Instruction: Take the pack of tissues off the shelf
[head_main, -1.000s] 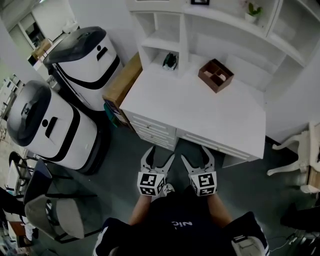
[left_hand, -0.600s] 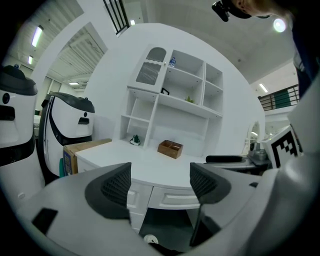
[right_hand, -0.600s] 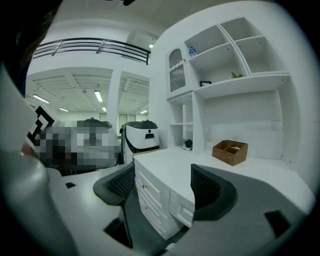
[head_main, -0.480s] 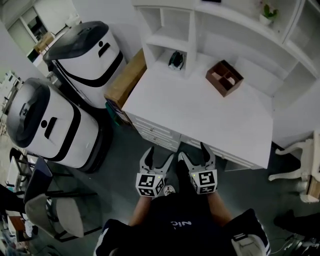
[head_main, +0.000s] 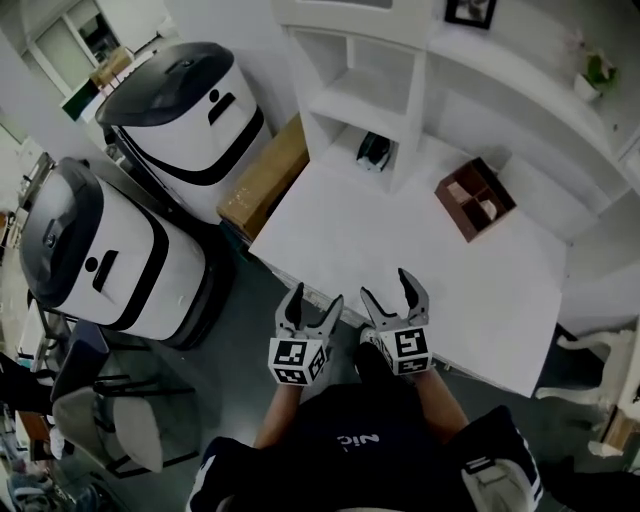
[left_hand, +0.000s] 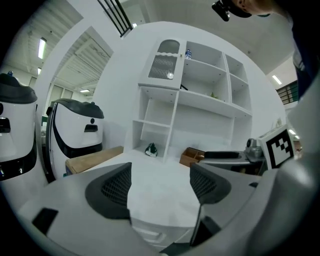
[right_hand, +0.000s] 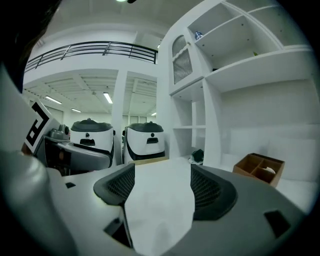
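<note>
the right hand-held gripper (right_hand: 160, 189) hovers, jaws apart, over the white desk (right_hand: 159, 215), a brown box (right_hand: 260, 169) beyond at right.

White desk (head_main: 400, 240), shelving (head_main: 400, 90) (wall-backed); dark grey floor (head_main: 230, 350).

Two handheld grippers, low centre of the head view.
Left gripper (head_main: 310, 306) and right gripper (head_main: 394, 291) side by side, jaws apart, nothing between them.

The place looked like a mock study set up inside a large lab or test hall. A white desk (head_main: 400, 240) with a white shelf unit (head_main: 365, 95), a framed picture (head_main: 470, 12) and a small potted plant (head_main: 597, 72) stood on a grey floor (head_main: 245, 340) beside a big white-and-black machine (head_main: 195, 105) and its twin (head_main: 95, 250). The right gripper view showed a railed gallery (right_hand: 85, 50) and ceiling strip lights (right_hand: 107, 97).
</note>
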